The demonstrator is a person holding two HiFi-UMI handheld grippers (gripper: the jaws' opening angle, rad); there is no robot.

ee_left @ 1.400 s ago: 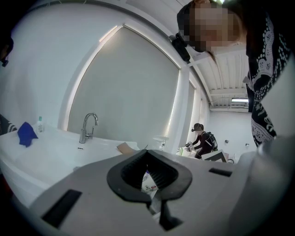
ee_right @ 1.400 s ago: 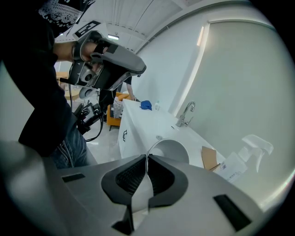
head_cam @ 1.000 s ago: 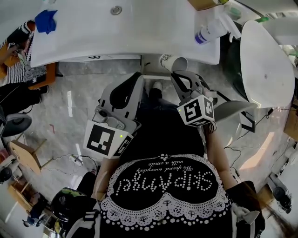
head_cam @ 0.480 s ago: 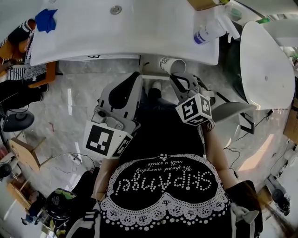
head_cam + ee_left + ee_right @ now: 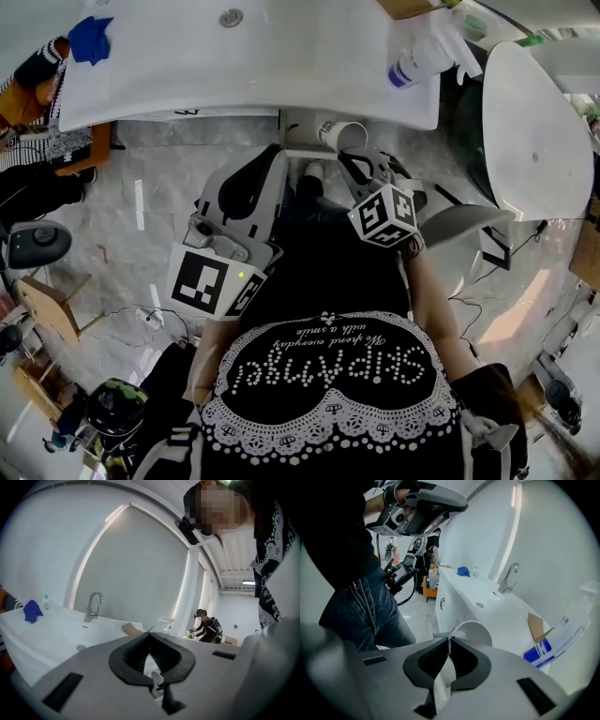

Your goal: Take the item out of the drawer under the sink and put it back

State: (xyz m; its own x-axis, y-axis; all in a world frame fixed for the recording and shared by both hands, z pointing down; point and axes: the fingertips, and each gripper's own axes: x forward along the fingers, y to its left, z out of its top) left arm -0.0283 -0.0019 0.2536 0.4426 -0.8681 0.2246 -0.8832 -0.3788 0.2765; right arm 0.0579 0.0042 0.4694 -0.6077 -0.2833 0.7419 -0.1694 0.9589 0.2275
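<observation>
1. Grip comes first: our right gripper (image 5: 449,643) has its jaws almost together, pinching the thin wall of the white paper cup (image 5: 474,631) at the rim, one pad inside and one outside
2. We see the cup in the air, tilted with its mouth towards us, just in front of the white sink counter (image 5: 234,84) and close above what we take to be the pale top edge of the drawer (image 5: 314,155); we cannot tell whether it is already over the cavity
3. Our left gripper (image 5: 150,633) has its jaw tips touching with nothing between them, and it hangs level beside the right one
4. We judge the rim pinch to be the weak point: the soft paper may crumple or slip
5. The cup could also catch the counter's front on the way in, or roll onto the floor if let go short of the drawer
</observation>
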